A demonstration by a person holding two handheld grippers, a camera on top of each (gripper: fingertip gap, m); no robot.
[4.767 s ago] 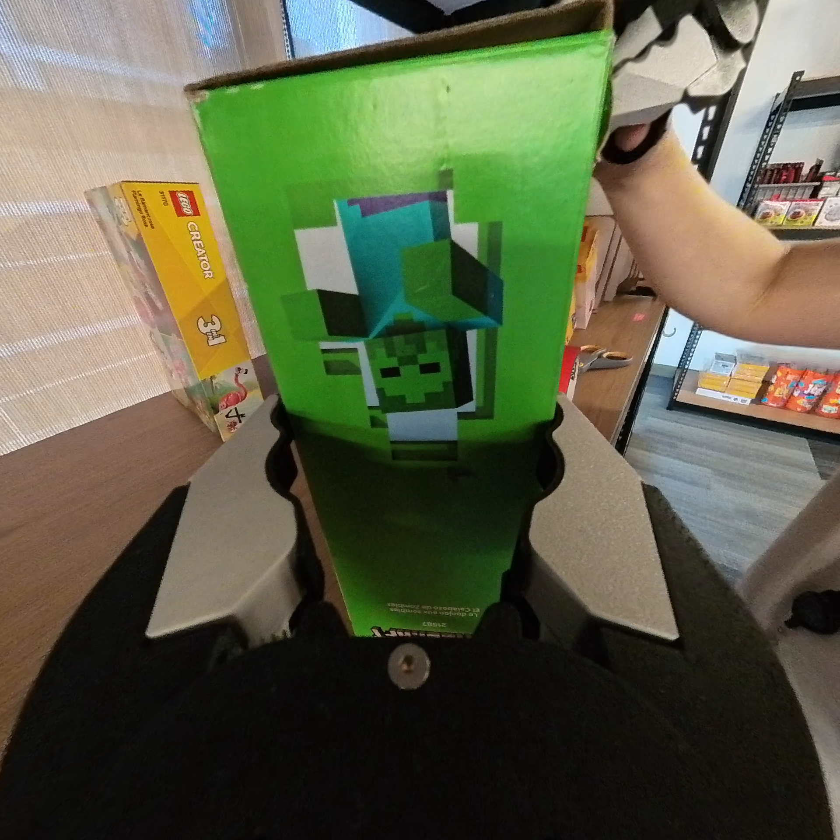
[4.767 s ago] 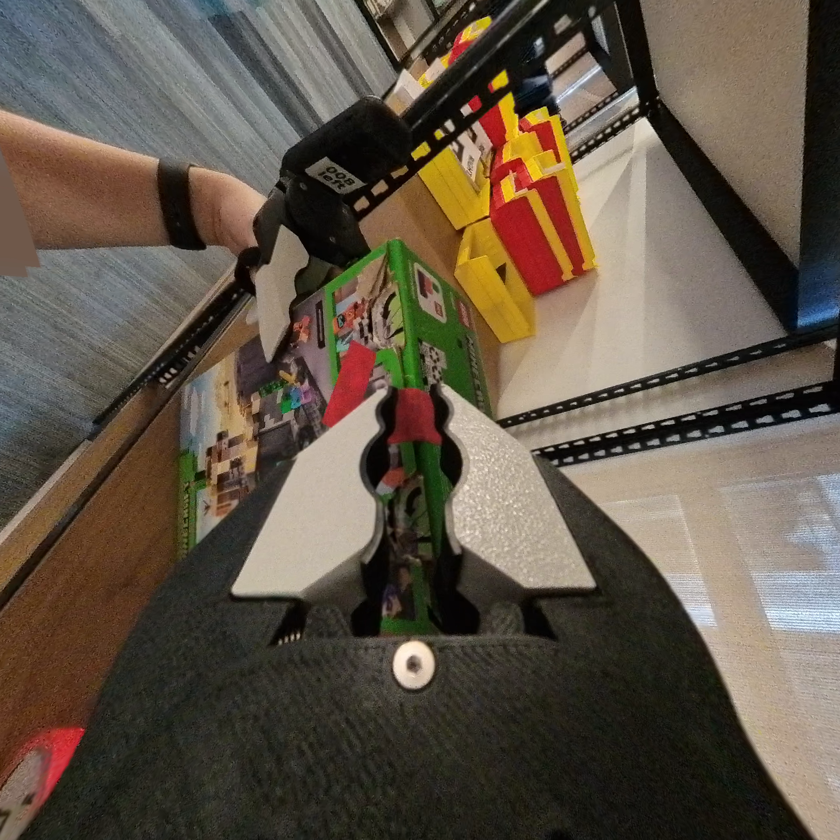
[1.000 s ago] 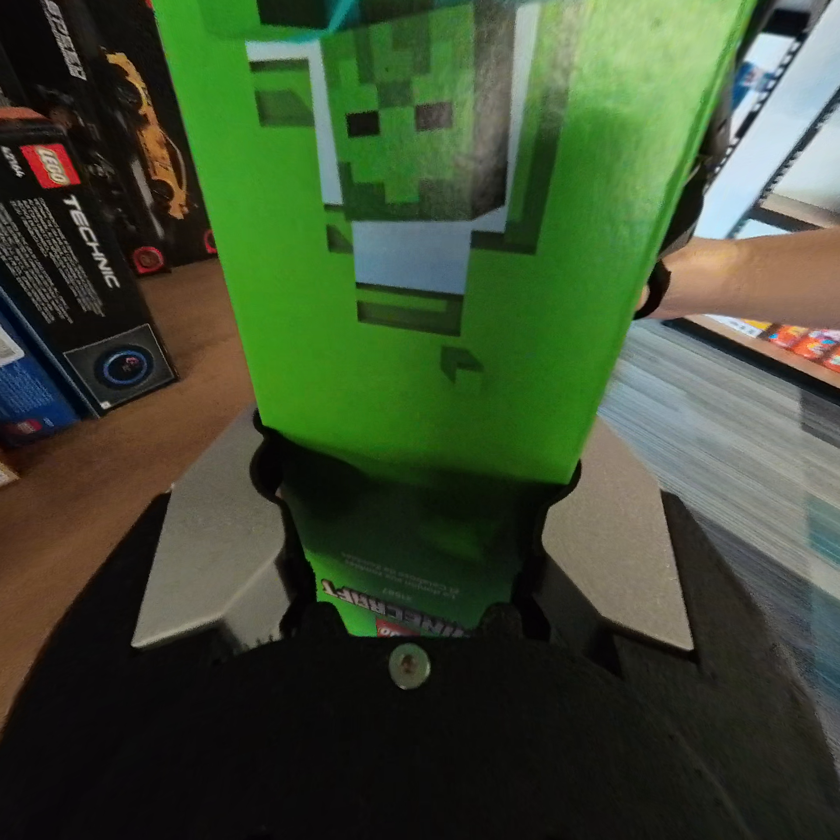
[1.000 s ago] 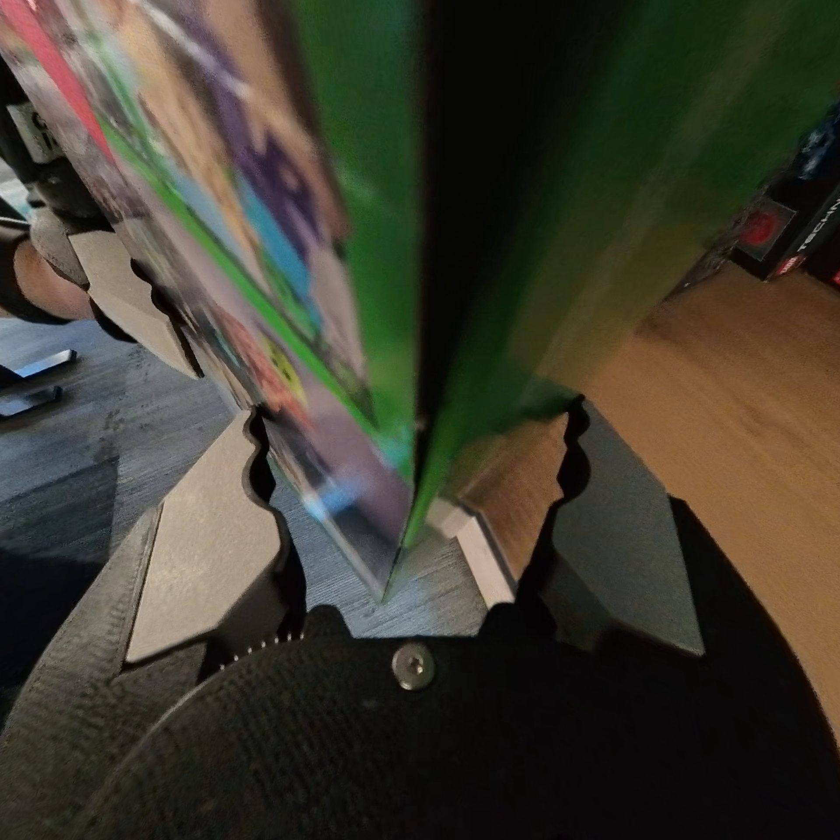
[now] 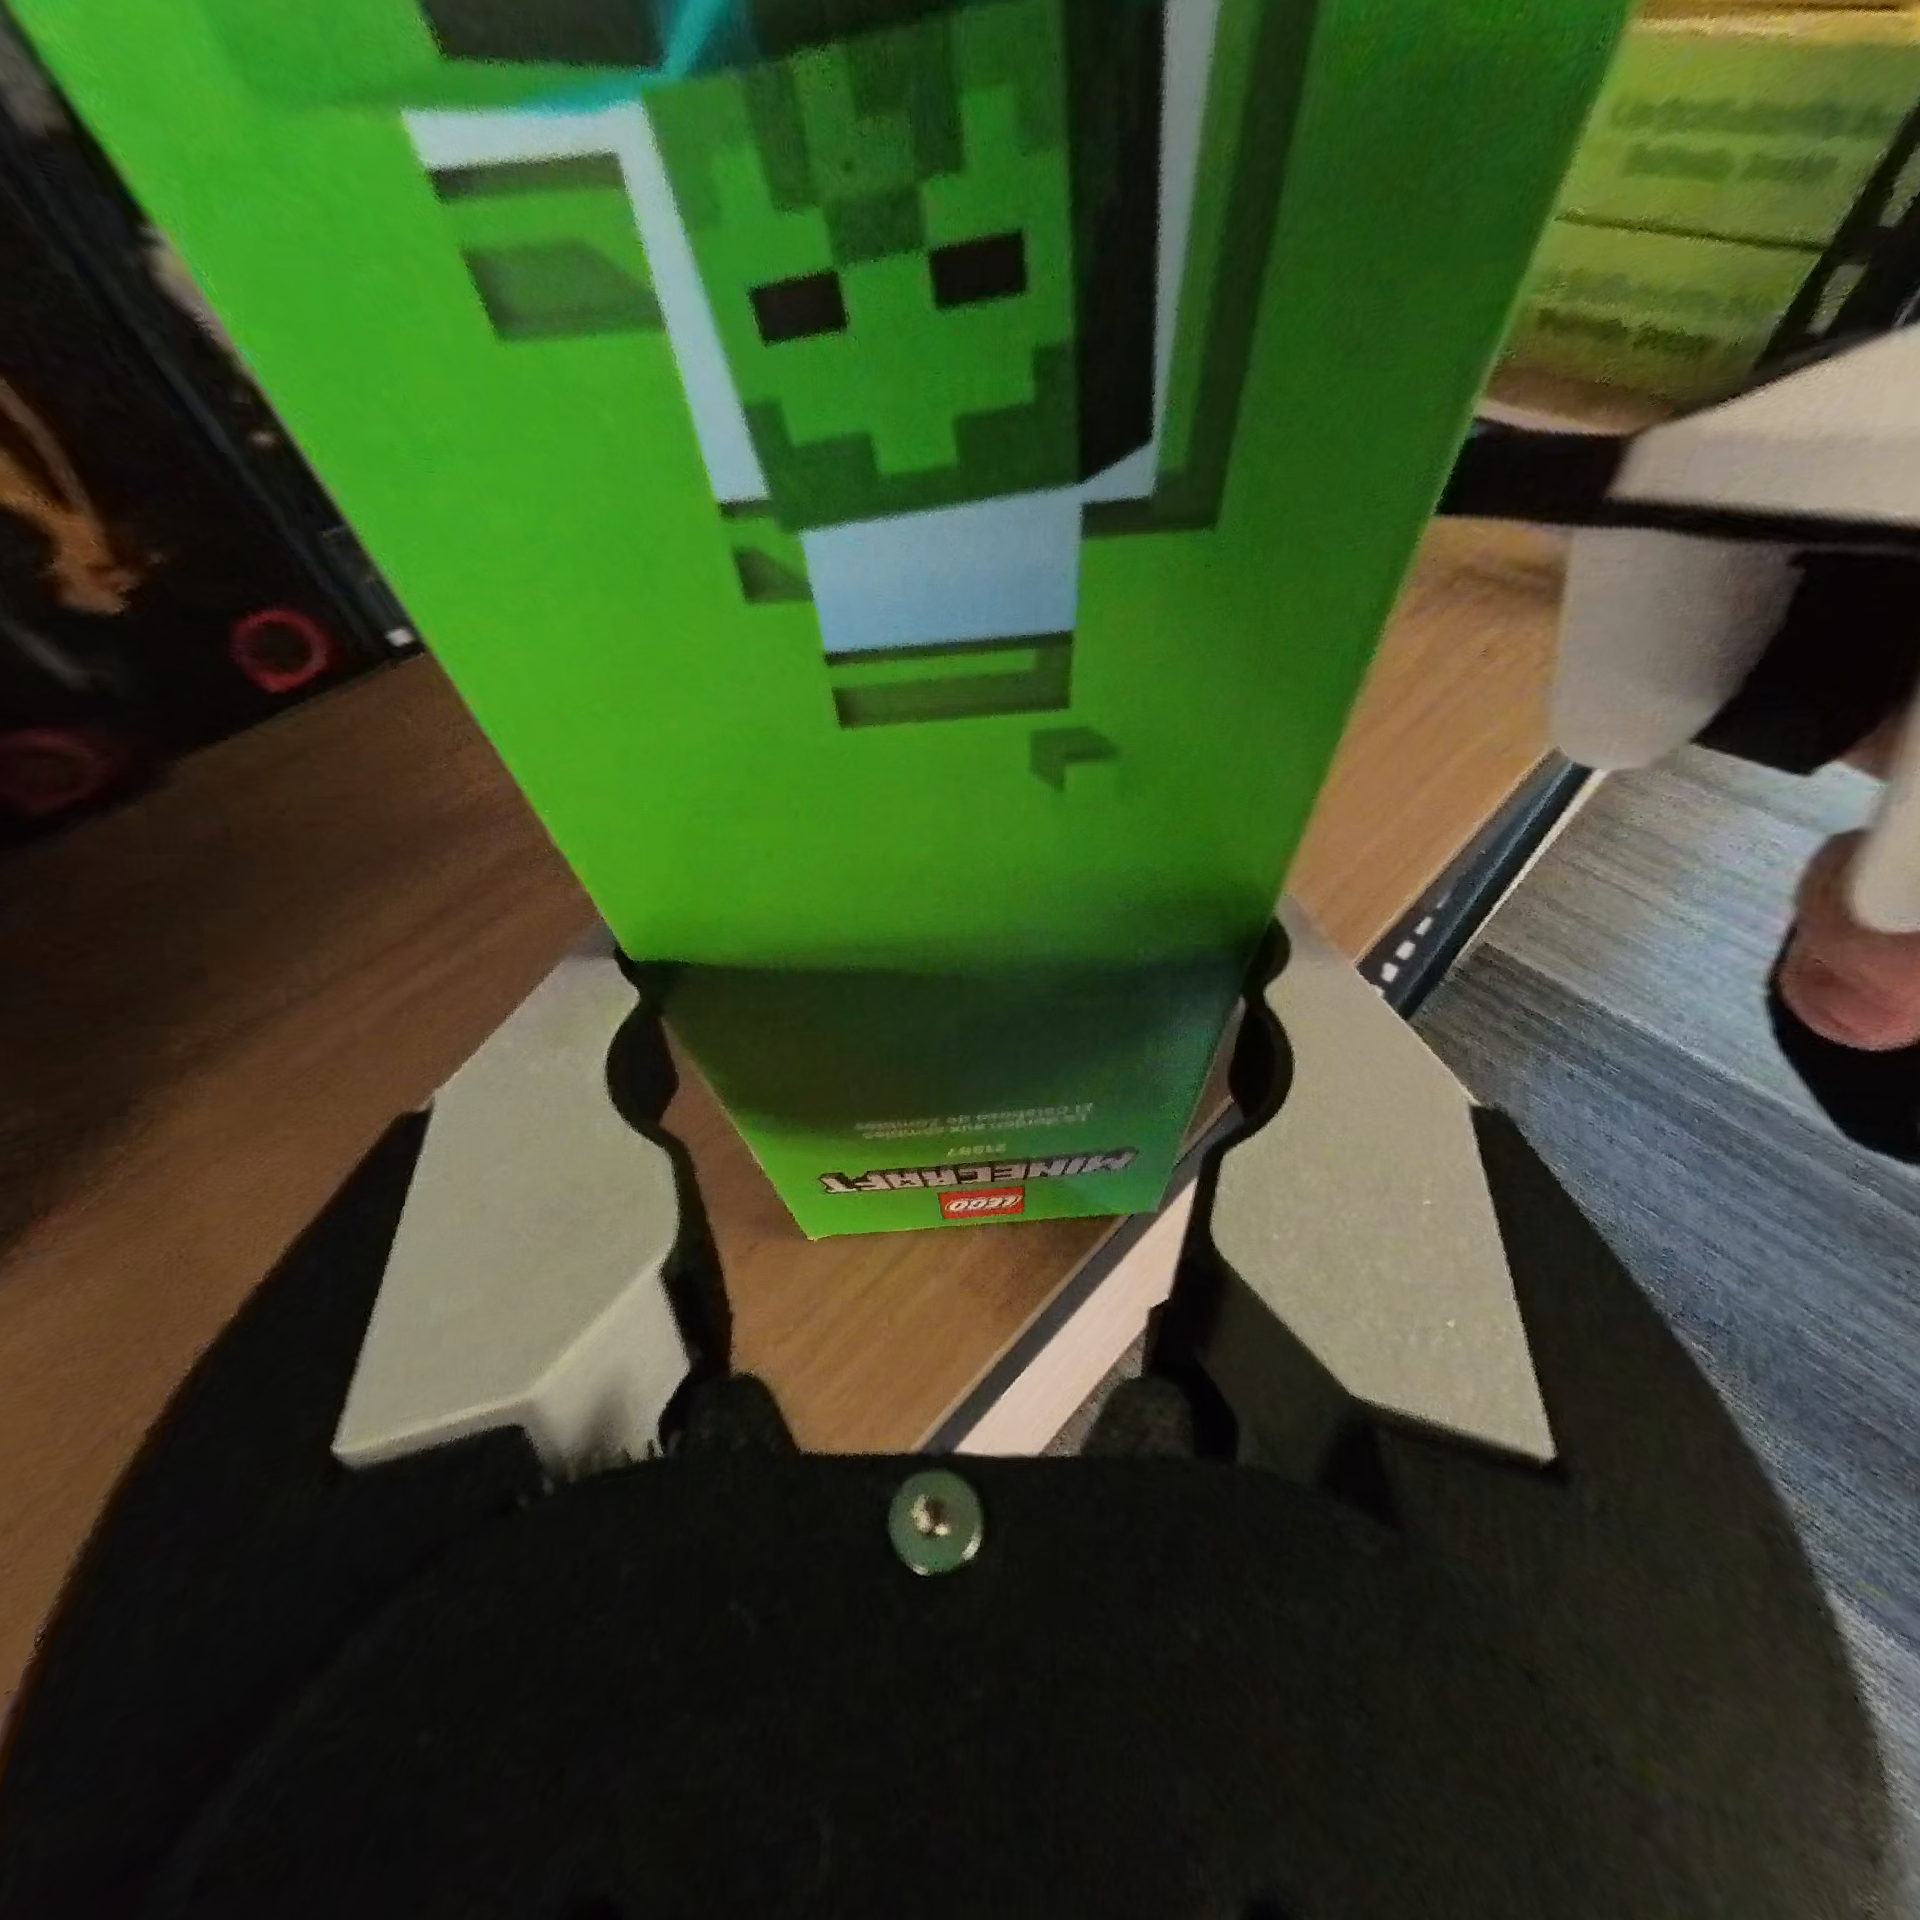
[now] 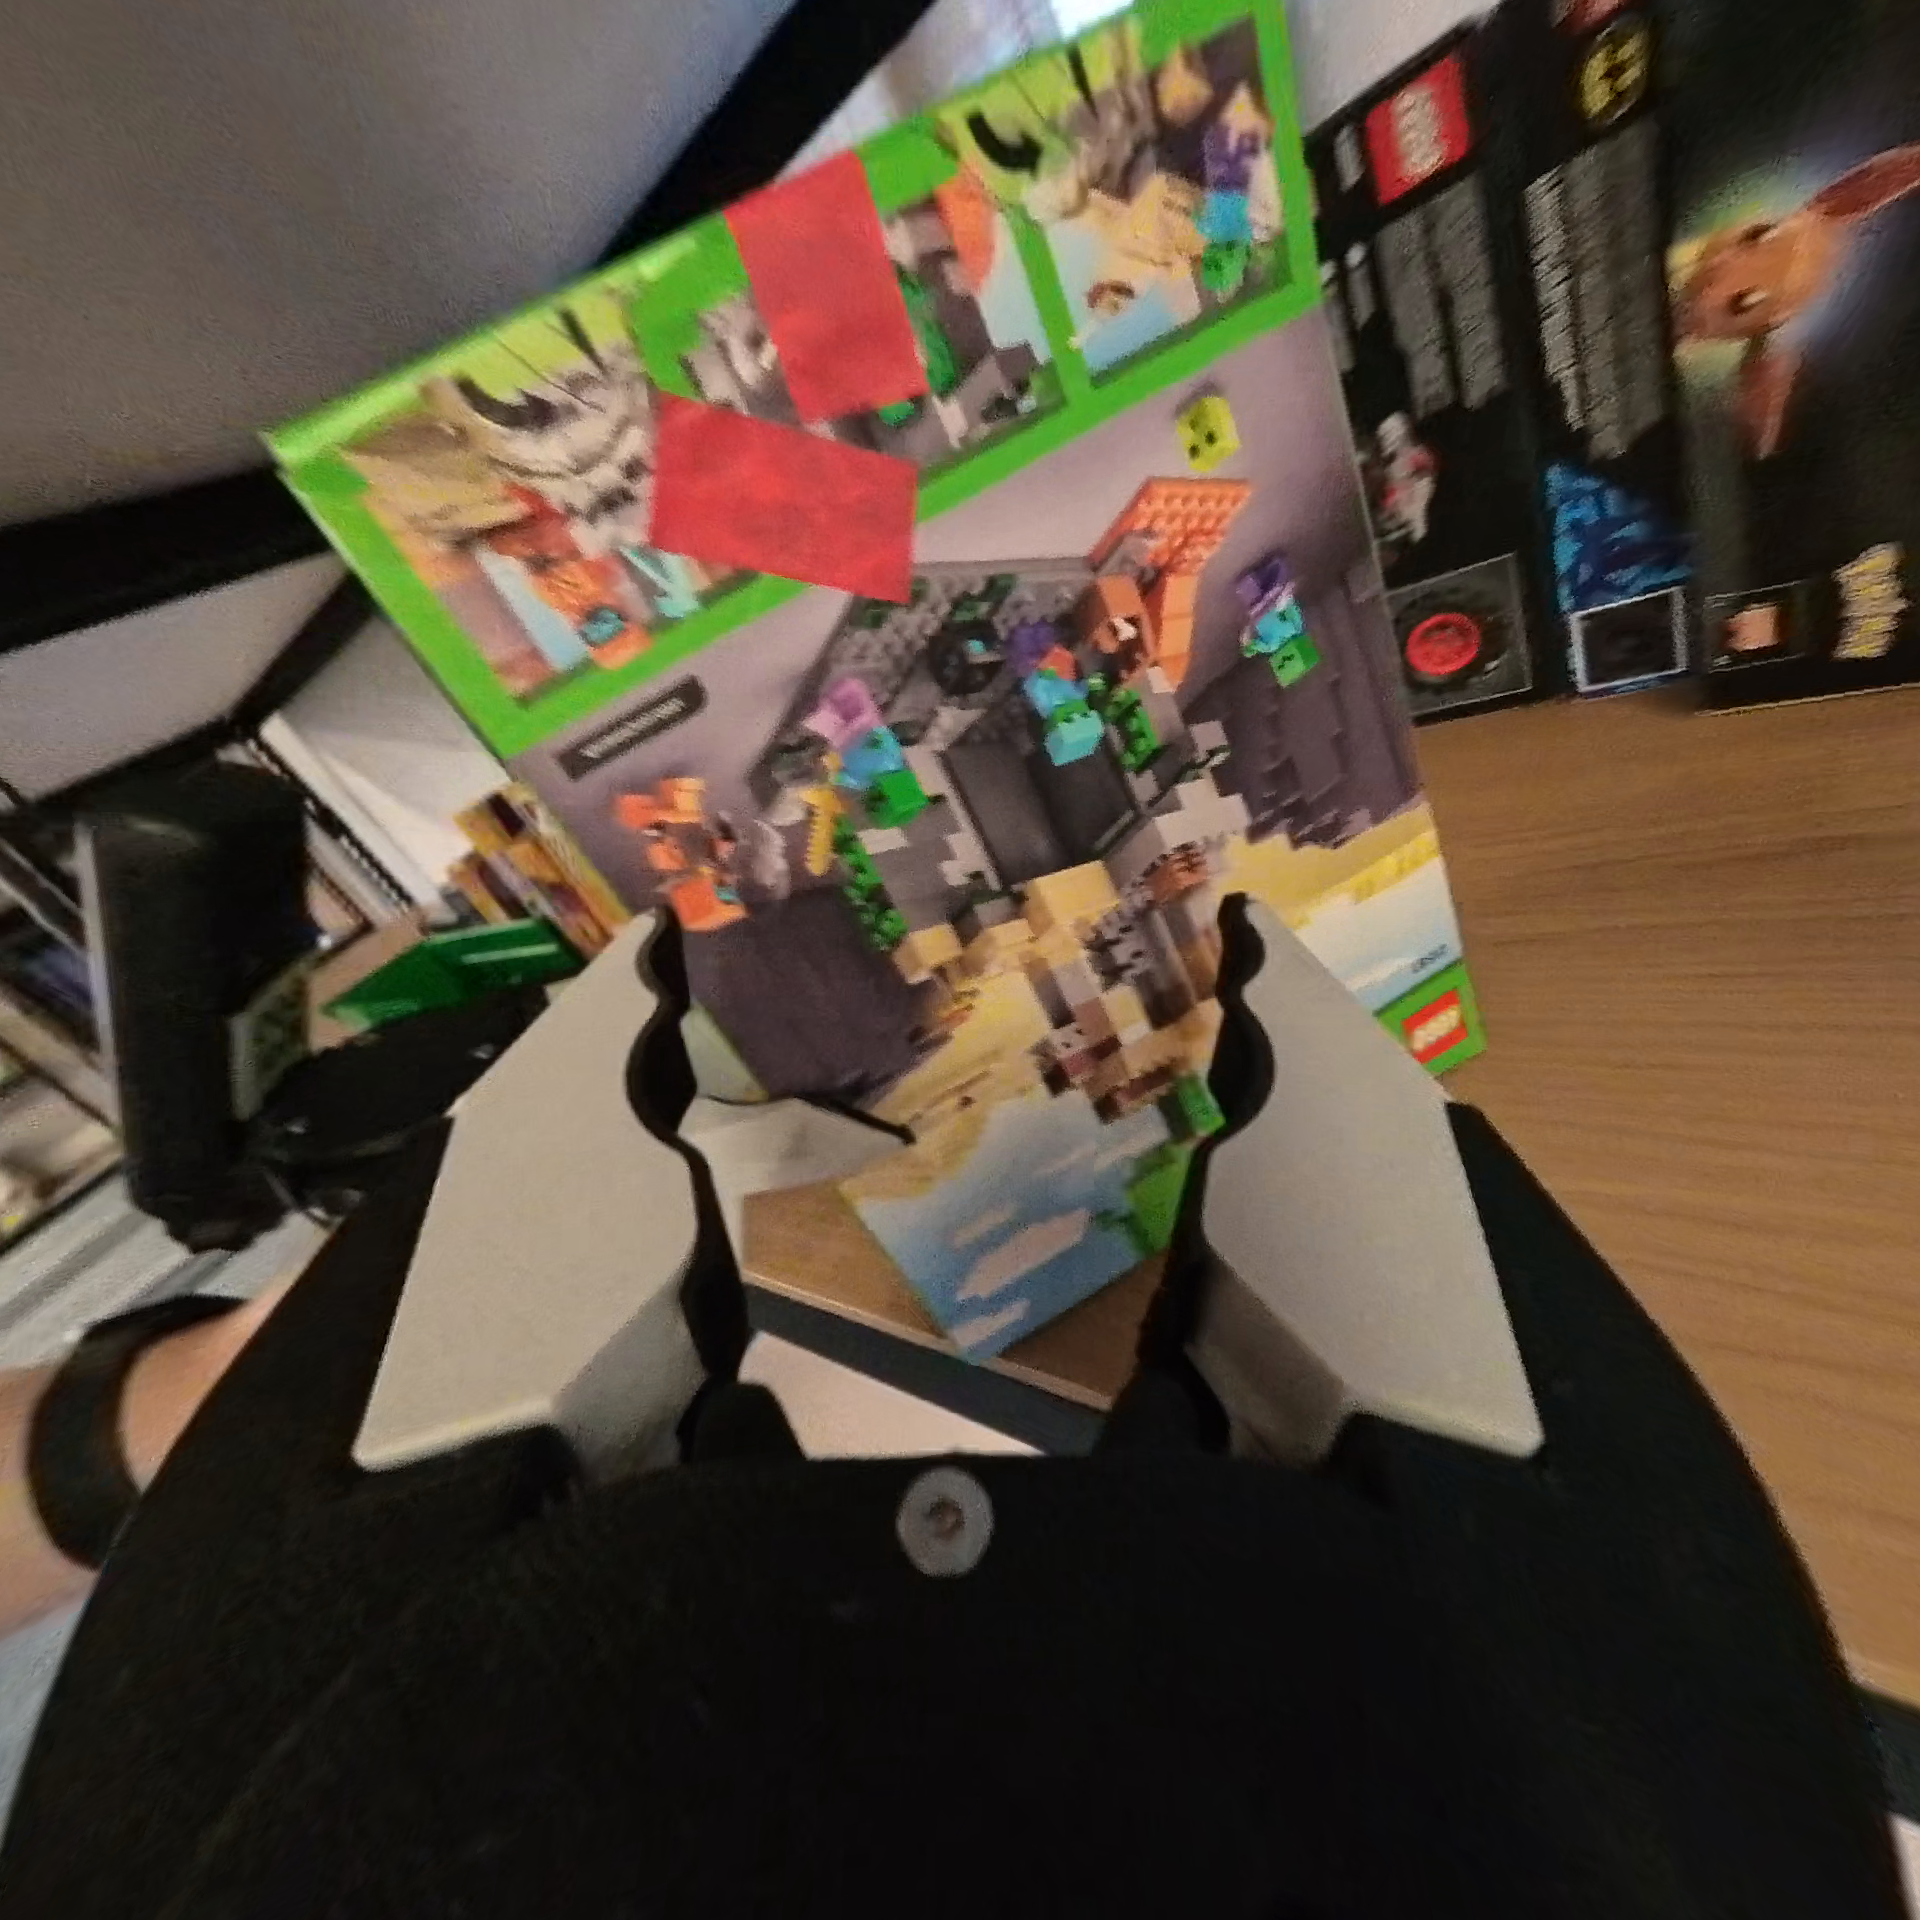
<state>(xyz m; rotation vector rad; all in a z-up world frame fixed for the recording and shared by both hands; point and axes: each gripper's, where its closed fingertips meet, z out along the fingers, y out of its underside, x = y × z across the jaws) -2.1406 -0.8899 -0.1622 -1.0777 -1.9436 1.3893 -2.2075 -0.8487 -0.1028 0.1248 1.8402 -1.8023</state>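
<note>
A green toy-set box (image 5: 831, 623) stands on end on a wooden shelf (image 5: 260, 1039), close to the shelf's front edge. My left gripper (image 5: 951, 935) has its fingertips against the two edges of the box's narrow green side and grips it there. In the right wrist view the box's picture face (image 6: 1039, 727) shows two red patches. My right gripper (image 6: 945, 925) is open, with the box's lower corner between the fingers and clear of them. The right gripper also shows in the left wrist view (image 5: 1714, 623), off to the box's right. The left gripper's body shows in the right wrist view (image 6: 197, 987).
Black toy boxes (image 6: 1507, 416) stand at the back of the shelf (image 6: 1662, 987), and show dark in the left wrist view (image 5: 104, 520). A black metal rail (image 5: 1455, 914) edges the shelf, with grey floor (image 5: 1662, 1247) beyond. Pale green boxes (image 5: 1714, 208) sit on a far shelf.
The box has gone from a table to this shelf and stands on it. My left gripper has slid back to hold it by the fingertips. My right gripper has backed away.
</note>
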